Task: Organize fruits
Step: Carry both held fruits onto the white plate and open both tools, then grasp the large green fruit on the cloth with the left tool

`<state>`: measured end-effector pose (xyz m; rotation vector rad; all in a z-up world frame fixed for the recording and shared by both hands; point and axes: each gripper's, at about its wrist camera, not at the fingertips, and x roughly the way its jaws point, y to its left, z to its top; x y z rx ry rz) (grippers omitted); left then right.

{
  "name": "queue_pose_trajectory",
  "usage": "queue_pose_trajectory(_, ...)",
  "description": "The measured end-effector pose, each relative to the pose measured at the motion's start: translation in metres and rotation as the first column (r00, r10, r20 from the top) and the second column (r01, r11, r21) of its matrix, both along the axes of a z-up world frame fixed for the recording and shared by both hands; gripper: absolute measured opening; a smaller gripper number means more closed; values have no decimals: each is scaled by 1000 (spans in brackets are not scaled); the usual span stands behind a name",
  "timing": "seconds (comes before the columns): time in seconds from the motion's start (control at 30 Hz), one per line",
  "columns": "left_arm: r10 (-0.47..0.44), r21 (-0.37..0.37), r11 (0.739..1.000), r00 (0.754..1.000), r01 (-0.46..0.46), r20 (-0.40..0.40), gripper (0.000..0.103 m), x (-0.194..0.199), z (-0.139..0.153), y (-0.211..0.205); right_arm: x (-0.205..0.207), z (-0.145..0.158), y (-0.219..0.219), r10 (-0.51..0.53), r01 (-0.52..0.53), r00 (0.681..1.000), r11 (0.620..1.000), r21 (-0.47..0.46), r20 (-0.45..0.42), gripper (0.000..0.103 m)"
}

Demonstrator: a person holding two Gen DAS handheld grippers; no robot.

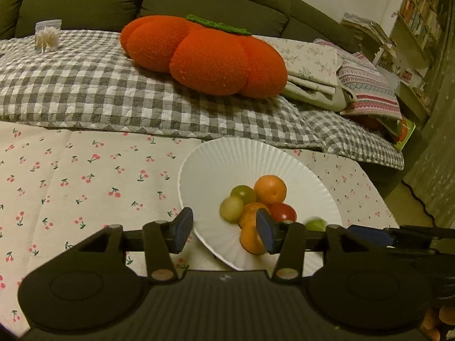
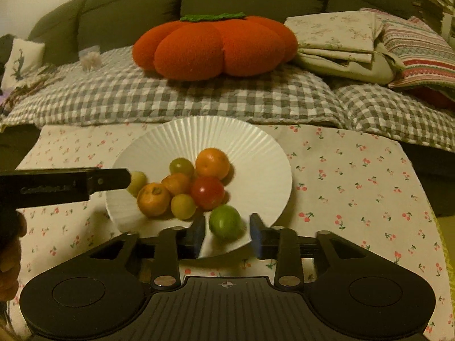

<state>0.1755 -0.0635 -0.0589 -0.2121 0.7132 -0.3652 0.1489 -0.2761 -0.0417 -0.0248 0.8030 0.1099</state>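
A white ribbed plate [image 2: 256, 147] [image 1: 227, 156] sits on the cherry-print cloth and holds several fruits: oranges [image 2: 212, 163] [image 1: 270, 189], a red fruit [image 2: 207, 193] [image 1: 284, 211] and small yellow-green ones [image 2: 182, 167] [image 1: 244, 193]. A green fruit [image 2: 225, 221] [image 1: 316, 225] lies on the plate's near rim between the fingers of my open right gripper [image 2: 227, 234], apart from both pads. My left gripper [image 1: 224, 231] is open and empty over the plate's near left edge; it also shows at the left of the right wrist view [image 2: 65, 186].
The cherry-print cloth [image 2: 355, 184] covers the table. Behind it a checked quilt [image 2: 199, 99] on a sofa carries a big orange pumpkin cushion [image 2: 216, 48], folded linens [image 2: 341, 42] and a toothpick jar [image 1: 47, 35]. Bookshelves [image 1: 421, 20] stand at far right.
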Motion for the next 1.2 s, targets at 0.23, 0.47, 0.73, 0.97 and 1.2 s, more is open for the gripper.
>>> queue_pose_trajectory(0.23,34,-30,999,999,-35,-25,48,-4,5,10,-2,16,-14,-57,56,998,997,46,23,35)
queue_pose_trajectory(0.47,49,0,999,998,-49,-46,48,-12,6,15,-6,20,-19,-77,77,997,994,77,5,35)
queue_pose_trajectory(0.73,42,58,998,996,-37,-81,48,-27,5,17,-15,26,-14,-61,62,998,991,119,-14,41)
queue_pose_trajectory(0.97,30,109,994,994,-18,-110,54,-41,4,15,-22,25,-8,-46,53,998,986,160,-49,45)
queue_pose_trajectory(1.2,3,161,987,992,17,-126,67,-52,2,11,-29,25,-2,-28,43,997,980,193,-78,50)
